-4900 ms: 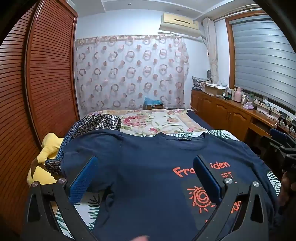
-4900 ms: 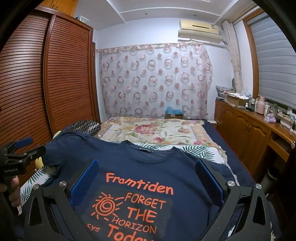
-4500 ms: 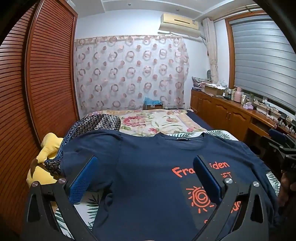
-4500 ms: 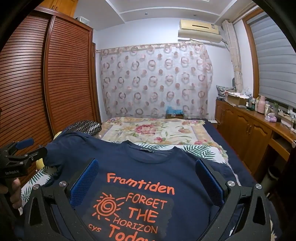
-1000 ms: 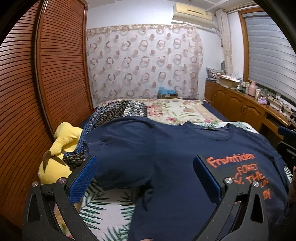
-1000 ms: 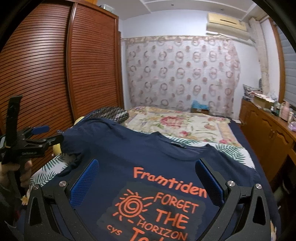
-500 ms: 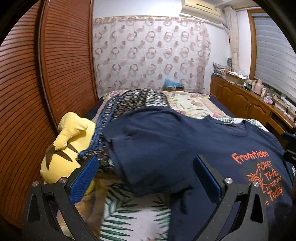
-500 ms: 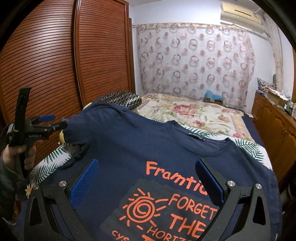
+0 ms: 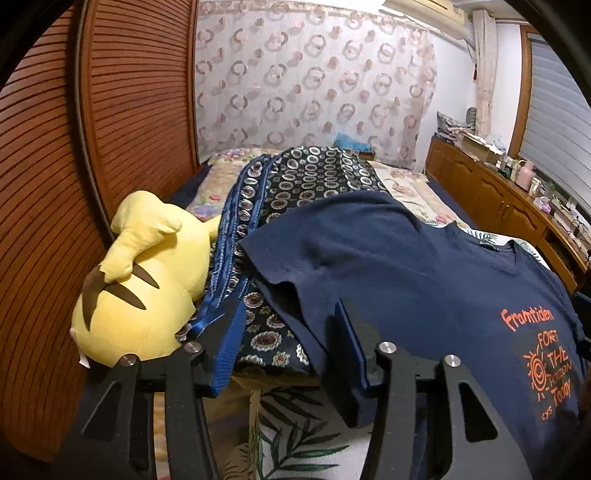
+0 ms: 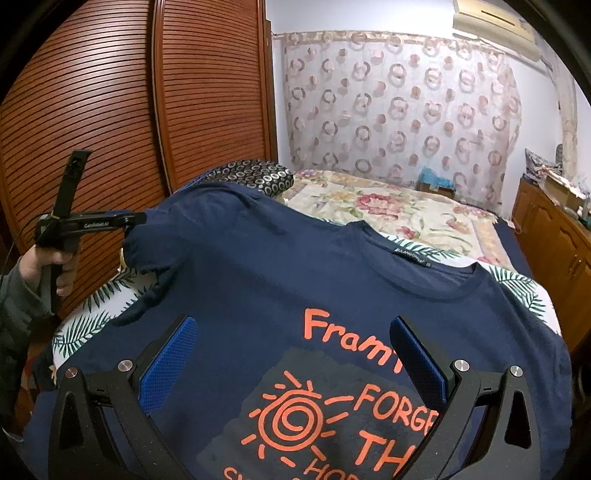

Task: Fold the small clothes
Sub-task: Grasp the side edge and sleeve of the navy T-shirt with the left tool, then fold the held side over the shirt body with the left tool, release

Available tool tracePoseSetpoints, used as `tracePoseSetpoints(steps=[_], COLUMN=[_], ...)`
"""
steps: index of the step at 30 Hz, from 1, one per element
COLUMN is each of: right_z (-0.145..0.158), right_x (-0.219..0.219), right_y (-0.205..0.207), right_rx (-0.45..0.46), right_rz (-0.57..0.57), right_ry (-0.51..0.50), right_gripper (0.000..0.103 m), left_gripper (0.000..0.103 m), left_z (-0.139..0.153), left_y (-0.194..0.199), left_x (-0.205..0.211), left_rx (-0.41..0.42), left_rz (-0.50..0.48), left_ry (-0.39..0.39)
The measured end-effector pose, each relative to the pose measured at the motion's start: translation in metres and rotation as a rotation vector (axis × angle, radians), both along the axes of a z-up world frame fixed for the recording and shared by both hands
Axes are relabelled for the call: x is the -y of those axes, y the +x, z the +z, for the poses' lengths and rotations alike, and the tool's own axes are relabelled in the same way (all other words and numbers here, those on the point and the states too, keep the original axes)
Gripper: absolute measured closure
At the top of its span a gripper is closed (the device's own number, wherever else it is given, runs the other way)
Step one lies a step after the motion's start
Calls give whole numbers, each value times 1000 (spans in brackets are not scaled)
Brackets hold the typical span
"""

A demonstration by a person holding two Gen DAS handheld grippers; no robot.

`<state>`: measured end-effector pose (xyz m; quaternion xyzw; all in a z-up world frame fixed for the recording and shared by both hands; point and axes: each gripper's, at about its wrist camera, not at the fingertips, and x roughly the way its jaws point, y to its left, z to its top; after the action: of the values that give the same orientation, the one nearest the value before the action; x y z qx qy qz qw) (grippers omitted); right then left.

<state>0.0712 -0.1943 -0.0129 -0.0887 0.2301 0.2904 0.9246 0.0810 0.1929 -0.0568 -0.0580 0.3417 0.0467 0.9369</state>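
The left tongs point(image 9: 291, 347) stand half-closed around the sleeve edge of the soft navy T-shirt point(image 9: 424, 280); the right tongs point(image 10: 291, 354) hover spread above its orange print.

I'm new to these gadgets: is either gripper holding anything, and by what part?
Nothing is gripped yet. The left gripper has open fingers straddling the sleeve hem of the navy T-shirt; the right gripper hangs open over its print.

Home bedroom: bed point(image 10: 388, 206) with floral cover at centre, louvred wooden wardrobe point(image 10: 92, 103) on left, ring-patterned curtain point(image 10: 399, 107) behind, air conditioner point(image 10: 495, 18) upper right.
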Motion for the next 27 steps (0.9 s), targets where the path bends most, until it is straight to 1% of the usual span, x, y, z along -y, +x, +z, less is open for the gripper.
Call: tracePoseSetpoints(steps=[2,7,11,12,14,15,16,17,18,20,23,27], right_z=[-1,-2,-4,-5,-7,-8,-9,-9,-10,-10,-9,-6], right_x=[-2,-3,-1,-1,-1,-1,0,1,1,3,5,9], right_y=[1,0,0,-1,-1,-1,-1,-1,-1,0,-1,-3], right_rx=[-3,-7,-12,-14,-20,-22,-25,-27,-29,-32,-32,-23], right_rz=[-1,-7,-11,-13,-15,-16,-17,-18,-20,-24,-30,-53], right_ry=[-5,-2,2,4,6,6,5,6,8,11,18,28], right_gripper=[0,0,0,0,0,0,0,0,0,0,0,0], left_gripper=[58,58,58,62,75,79,86,91,93,97,98,98], left_z=[0,-8,-9,-10,-10,-9,-7,-5,-4,2,18,46], left_y=[5,22,27,27,27,28,27,28,27,25,17,10], left_x=[-1,-10,-11,-11,-12,-10,-8,-7,-5,-1,7,34], left_rx=[-14,-68,-71,-71,-74,-79,-78,-77,-76,-60,1,65], left_rz=[-3,-7,-28,-34,-51,-59,-66,-79,-83,-77,-72,-138], left_ry=[-6,-64,-100,-112,-133,-137,-134,-133,-126,-101,-86,-66])
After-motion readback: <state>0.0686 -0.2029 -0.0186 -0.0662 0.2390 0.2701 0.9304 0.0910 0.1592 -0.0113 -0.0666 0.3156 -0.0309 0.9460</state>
